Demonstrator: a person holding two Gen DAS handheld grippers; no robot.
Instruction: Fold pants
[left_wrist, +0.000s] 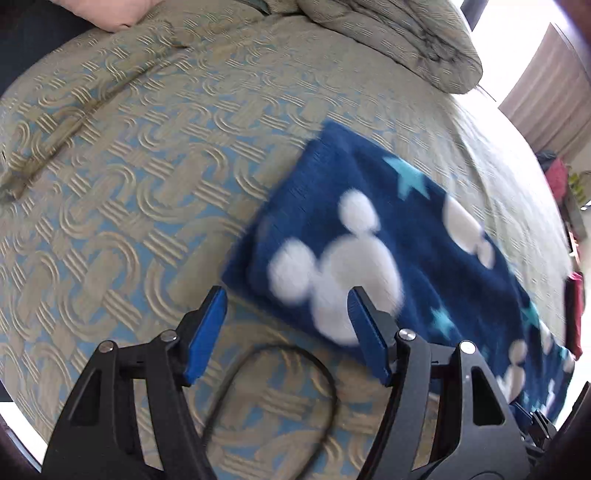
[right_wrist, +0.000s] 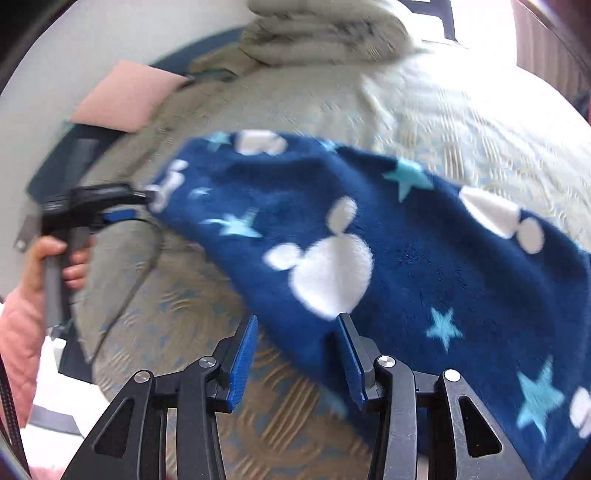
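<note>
The pants (left_wrist: 406, 236) are dark blue fleece with white mouse heads and light blue stars, lying folded flat on the bed. In the left wrist view my left gripper (left_wrist: 286, 301) is open just above the near corner of the pants, one finger over the fabric, one over the bedspread. In the right wrist view my right gripper (right_wrist: 297, 330) is open at the near edge of the pants (right_wrist: 406, 258), holding nothing. The left gripper also shows in the right wrist view (right_wrist: 140, 203), at the far corner of the pants.
The bed has a beige and blue patterned bedspread (left_wrist: 129, 184). A folded duvet (left_wrist: 388, 33) lies at the head of the bed. A pink pillow (right_wrist: 125, 96) sits at the left. A black cable (left_wrist: 266, 398) loops on the bedspread.
</note>
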